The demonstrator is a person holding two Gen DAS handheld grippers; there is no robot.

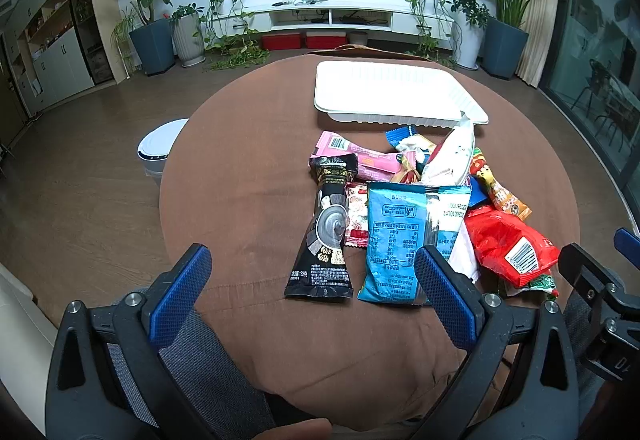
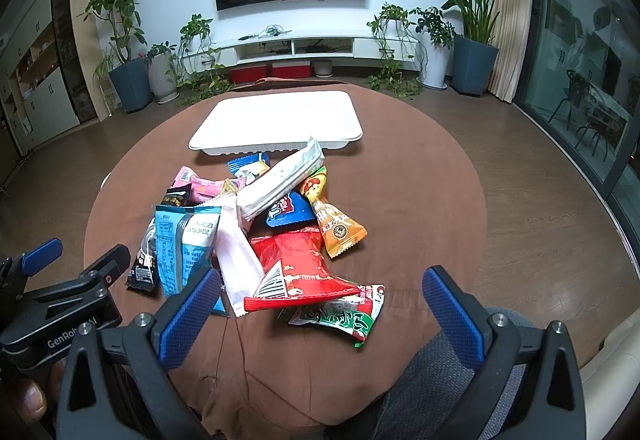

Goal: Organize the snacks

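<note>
brown-clothed counter (image 1: pixel 248 160), snack pile (image 1: pixel 416 200) at 6 o'clock of white tray (image 1: pixel 396 92). both hand-held grippers, left (image 1: pixel 314 292) and right (image 2: pixel 322 314), wide open, empty. green-red packet (image 2: pixel 340 316) clear only in right view.

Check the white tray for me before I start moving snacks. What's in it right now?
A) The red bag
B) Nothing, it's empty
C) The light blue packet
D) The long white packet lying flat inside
B: the white tray shows only its bare floor in both wrist views; the long white packet merely leans toward its near rim, and the red bag and light blue packet lie in the pile on the brown tablecloth.
</note>
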